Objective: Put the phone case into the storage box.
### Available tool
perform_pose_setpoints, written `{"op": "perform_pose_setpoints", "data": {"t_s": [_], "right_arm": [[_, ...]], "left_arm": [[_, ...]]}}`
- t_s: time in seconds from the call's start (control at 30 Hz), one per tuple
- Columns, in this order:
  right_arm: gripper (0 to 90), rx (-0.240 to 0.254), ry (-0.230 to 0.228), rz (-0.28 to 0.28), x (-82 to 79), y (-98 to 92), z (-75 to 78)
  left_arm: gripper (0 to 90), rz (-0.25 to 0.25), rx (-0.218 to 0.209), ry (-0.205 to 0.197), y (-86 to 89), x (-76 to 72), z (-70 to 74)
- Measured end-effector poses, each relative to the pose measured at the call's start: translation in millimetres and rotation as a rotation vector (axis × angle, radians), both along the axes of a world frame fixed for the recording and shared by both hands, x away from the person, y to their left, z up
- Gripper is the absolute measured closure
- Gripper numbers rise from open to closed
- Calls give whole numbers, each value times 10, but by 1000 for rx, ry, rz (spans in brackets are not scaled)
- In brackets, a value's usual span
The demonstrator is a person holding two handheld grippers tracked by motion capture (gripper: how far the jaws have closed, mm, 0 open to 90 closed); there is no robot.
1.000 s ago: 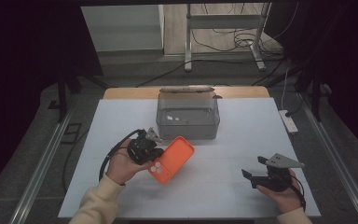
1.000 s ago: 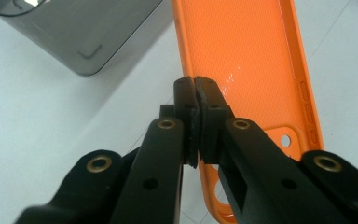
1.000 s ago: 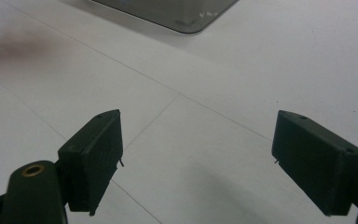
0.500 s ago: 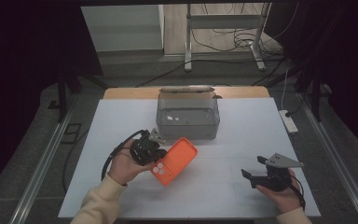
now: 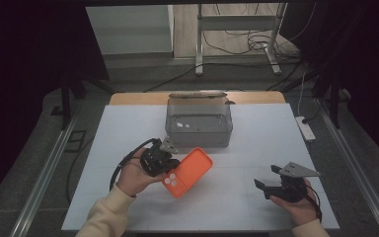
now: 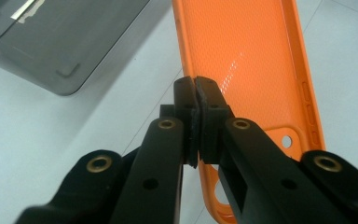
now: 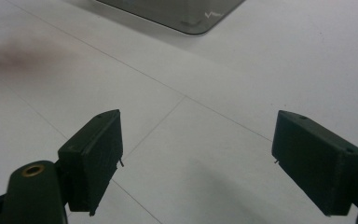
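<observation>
My left gripper (image 5: 170, 166) is shut on the long edge of an orange phone case (image 5: 190, 171), near its camera cut-out, and holds it tilted just above the white table. In the left gripper view the two pads (image 6: 208, 95) pinch the rim of the orange phone case (image 6: 242, 56), whose textured inside faces the camera. At the front right of the table my right gripper (image 5: 267, 176) rests in the person's hand. Its jaws stand wide apart in the right gripper view, where the right gripper (image 7: 198, 154) has only bare table between them.
A grey translucent box (image 5: 199, 129) with its lid up stands at the middle back of the white table (image 5: 276, 138). Its corner shows as the grey box (image 6: 51, 42) just beyond the case and as the grey box (image 7: 177, 11) far ahead of the right jaws.
The left gripper and the orange case have shifted slightly to the right, and the case sits a little more tilted. The right gripper has stayed in place.
</observation>
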State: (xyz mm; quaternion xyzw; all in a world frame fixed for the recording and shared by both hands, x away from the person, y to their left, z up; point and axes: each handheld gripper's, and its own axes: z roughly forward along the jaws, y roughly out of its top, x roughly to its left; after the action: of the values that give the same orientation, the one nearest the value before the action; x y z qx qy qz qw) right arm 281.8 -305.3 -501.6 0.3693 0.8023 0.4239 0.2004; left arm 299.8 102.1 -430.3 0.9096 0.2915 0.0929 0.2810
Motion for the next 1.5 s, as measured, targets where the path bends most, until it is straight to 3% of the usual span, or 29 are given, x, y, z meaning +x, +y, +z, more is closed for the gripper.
{"op": "perform_pose_setpoints", "data": {"t_s": [0.17, 1.5], "right_arm": [[163, -3, 1, 2, -2, 9, 3], [163, 48, 3, 21, 26, 66, 74]], "left_arm": [[882, -11, -22, 7, -26, -6, -10], [882, -69, 5, -26, -189, -47, -51]]}}
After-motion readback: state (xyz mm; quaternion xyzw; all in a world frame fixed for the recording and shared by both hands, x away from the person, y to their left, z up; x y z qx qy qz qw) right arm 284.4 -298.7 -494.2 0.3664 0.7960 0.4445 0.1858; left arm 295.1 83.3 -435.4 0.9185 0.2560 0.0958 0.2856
